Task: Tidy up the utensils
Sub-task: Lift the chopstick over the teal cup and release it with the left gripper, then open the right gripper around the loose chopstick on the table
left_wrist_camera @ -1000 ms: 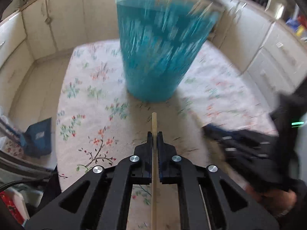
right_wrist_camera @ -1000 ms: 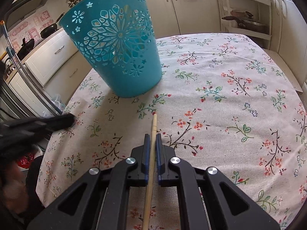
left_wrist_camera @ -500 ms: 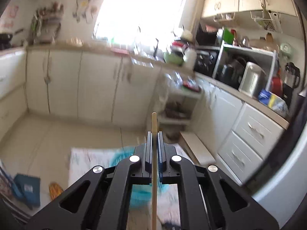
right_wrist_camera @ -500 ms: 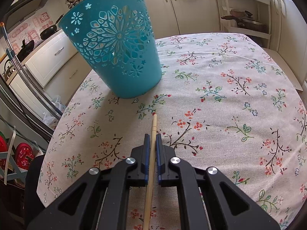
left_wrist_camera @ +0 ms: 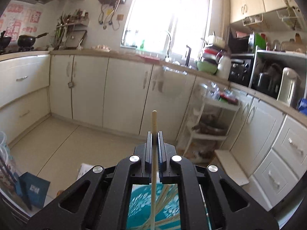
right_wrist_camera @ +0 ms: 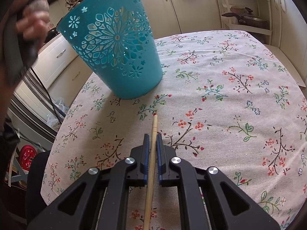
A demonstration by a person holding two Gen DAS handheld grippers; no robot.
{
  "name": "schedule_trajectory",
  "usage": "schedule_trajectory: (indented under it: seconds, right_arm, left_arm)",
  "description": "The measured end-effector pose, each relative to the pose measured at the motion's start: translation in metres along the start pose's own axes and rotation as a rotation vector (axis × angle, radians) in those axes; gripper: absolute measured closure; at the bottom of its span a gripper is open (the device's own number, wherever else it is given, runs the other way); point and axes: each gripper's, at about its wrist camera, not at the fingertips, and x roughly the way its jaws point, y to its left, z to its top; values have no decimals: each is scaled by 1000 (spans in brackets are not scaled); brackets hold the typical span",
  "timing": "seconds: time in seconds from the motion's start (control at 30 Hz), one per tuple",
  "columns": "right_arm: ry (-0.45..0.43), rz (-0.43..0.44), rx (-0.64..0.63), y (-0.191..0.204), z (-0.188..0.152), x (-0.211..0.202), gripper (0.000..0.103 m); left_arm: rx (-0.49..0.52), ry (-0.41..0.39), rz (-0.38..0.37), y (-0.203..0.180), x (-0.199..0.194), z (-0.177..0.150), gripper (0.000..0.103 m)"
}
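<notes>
Above the teal basket (left_wrist_camera: 153, 207): left hand-held gripper (left_wrist_camera: 154, 140) clenched on a chopstick (left_wrist_camera: 154, 126).
Right hand-held gripper (right_wrist_camera: 151, 141): grasping a second chopstick (right_wrist_camera: 153, 134), basket ahead-left on worktop (right_wrist_camera: 230, 95).
Risk: off-centre release could catch the rim or tip the basket.

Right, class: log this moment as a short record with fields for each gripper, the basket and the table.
left gripper: shut on a chopstick, above the basket with more chopsticks inside
right gripper: shut on another chopstick, over the table
basket: teal, cut-out flower pattern, standing on the table
table: floral tablecloth
</notes>
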Motion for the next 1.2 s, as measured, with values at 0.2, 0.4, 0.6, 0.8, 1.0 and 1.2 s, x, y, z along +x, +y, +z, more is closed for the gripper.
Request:
schedule_trajectory:
  seconds: [0.2,0.4,0.6,0.8,1.0,1.2]
  right_arm:
    - [-2,-2,-17,3,-1,0,91]
    - [-3,-4,-19,5,-1,1,90]
    - [-7,-16,-33,8,-2,0,88]
    - [-25,-50,-23,9,-6,-5,75]
    - [-15,-154,-86,22,-12,-7,71]
    - [-1,-255,-168,38,-12,0,69]
  left_arm:
    - [42,40,9,8,-18,-28,98]
    - [69,41,25,17,-63,-51,80]
    - [104,123,88,39,-87,-98,41]
    - [166,347,108,55,-53,-163,40]
    - [115,453,84,70,-38,-187,28]
    - [88,464,71,72,-37,-191,22]
